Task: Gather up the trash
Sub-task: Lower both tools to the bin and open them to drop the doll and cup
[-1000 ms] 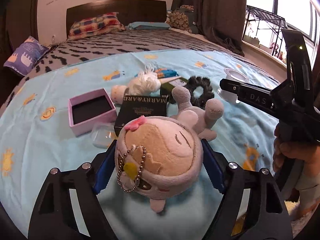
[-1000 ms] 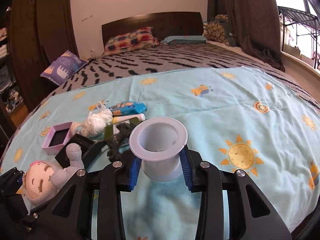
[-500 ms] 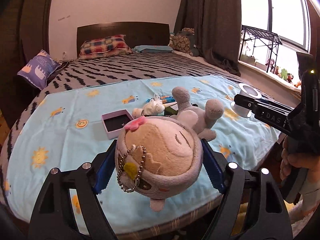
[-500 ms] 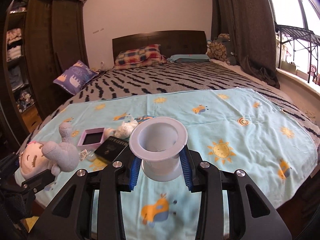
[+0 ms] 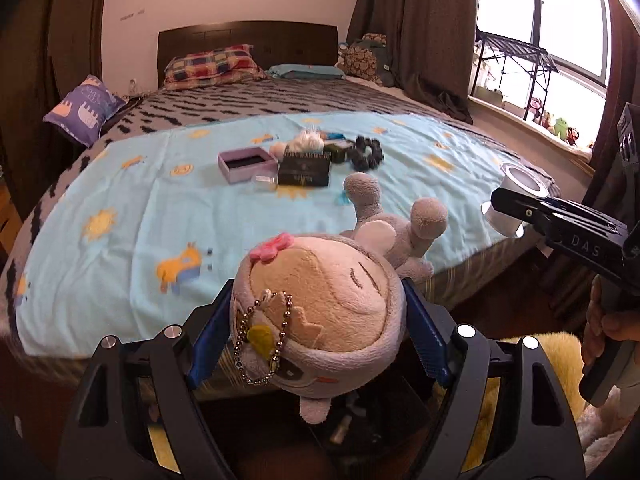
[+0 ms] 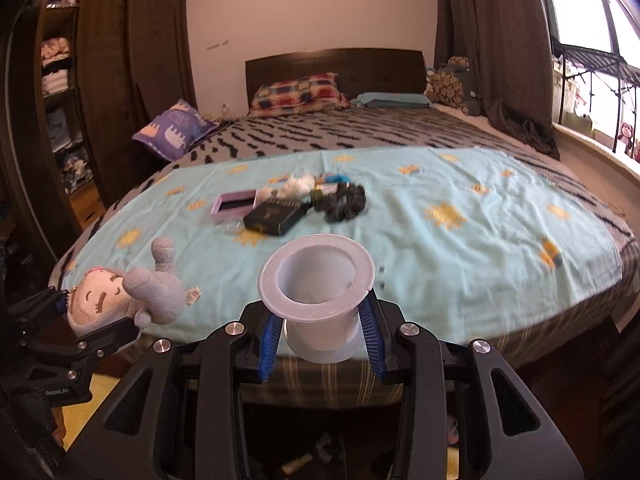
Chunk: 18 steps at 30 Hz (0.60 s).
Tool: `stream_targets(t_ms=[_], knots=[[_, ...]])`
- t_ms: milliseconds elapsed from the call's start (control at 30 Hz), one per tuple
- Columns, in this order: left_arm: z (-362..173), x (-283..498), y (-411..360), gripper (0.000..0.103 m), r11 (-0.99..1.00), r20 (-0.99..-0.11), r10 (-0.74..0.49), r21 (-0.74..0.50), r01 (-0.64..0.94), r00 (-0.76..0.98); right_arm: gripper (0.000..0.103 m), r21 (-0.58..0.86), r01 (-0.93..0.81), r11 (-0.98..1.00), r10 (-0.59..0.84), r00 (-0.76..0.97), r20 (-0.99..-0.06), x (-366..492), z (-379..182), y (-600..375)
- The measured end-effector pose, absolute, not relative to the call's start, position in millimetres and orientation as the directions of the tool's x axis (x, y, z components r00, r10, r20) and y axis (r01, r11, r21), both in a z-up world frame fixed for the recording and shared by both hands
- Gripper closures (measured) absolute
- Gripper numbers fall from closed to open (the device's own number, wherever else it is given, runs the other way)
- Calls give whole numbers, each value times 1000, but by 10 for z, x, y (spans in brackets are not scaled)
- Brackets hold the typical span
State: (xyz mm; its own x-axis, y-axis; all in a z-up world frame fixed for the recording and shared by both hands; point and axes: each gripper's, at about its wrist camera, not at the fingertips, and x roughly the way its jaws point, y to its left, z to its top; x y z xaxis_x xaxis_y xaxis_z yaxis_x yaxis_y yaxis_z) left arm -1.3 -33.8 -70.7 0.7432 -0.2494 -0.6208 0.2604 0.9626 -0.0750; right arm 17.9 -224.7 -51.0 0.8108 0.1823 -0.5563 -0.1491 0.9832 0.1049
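Two grippers, each clamping one item, are held level past the foot of the bed: the left gripper (image 5: 316,344) pinches a round grey plush doll (image 5: 320,316) by its head, and the right gripper (image 6: 320,340) pinches a white flanged plastic cup (image 6: 318,300). One lilac box (image 5: 247,164), one black box (image 5: 305,167) and one black scrunchie (image 5: 365,153) lie clustered on the sun-printed blue blanket (image 5: 132,216).

Bed (image 6: 400,216) under blue blanket; bright window (image 5: 540,40); dark curtains (image 5: 420,32).

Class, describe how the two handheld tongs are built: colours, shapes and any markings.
Both tongs, left and right, are matte black angular frames with triangular cut-outs and silver round bolts. Their fingers carry ribbed blue pads. The right one shows white "DAS" lettering on its side, and a bare hand grips its handle.
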Motion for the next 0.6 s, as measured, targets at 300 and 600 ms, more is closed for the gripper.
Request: stream_targets(t_ms=[300, 600], knots=[[-1372, -254, -361, 27, 958, -729, -253, -95, 271, 637, 66, 137, -129, 982, 188, 706, -682, -86, -1229, -2191], [-2021, -192, -473, 27, 956, -828, -249, -128, 262, 503, 66, 184, -127, 975, 224, 597, -770, -101, -1835, -2097]])
